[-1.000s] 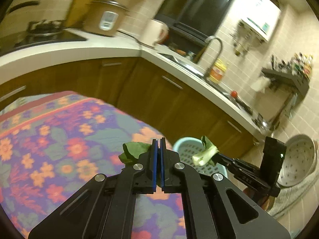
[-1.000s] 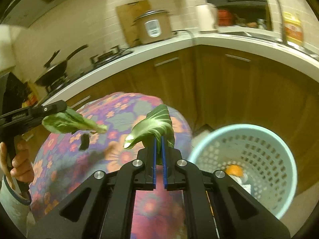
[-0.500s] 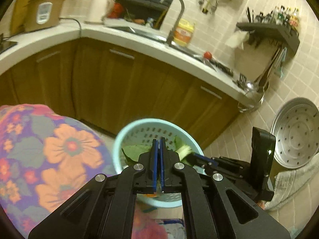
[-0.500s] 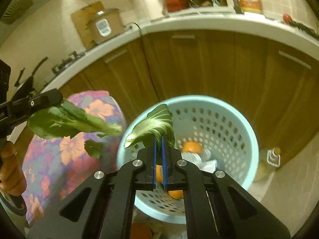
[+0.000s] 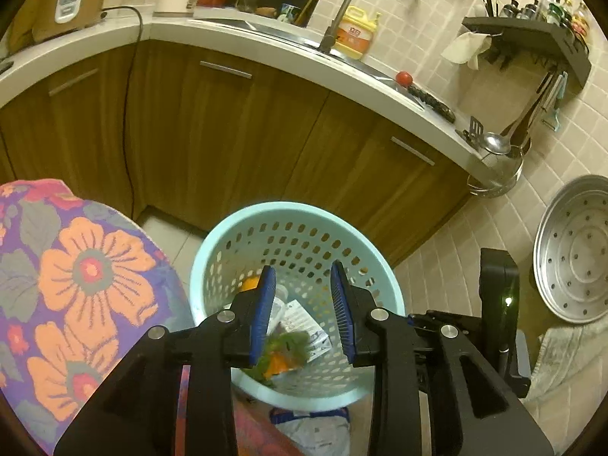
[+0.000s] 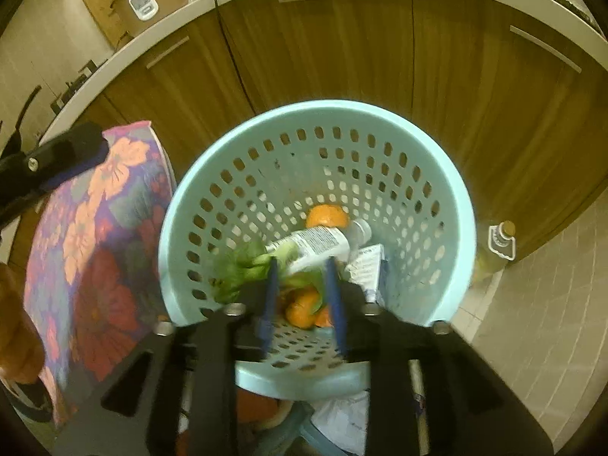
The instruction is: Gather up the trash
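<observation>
Left wrist view: left gripper [image 5: 302, 304] over the pale blue basket [image 5: 212, 250], jaws just opened, nothing between the pads; blurred green leaves [image 5: 287, 345] inside the basket below. Right wrist view: right gripper [image 6: 300, 300] likewise just released, empty; leaves [image 6: 239, 269] in the basket [image 6: 461, 205] with oranges [image 6: 326, 216], plastic bottle [image 6: 315, 241].
</observation>
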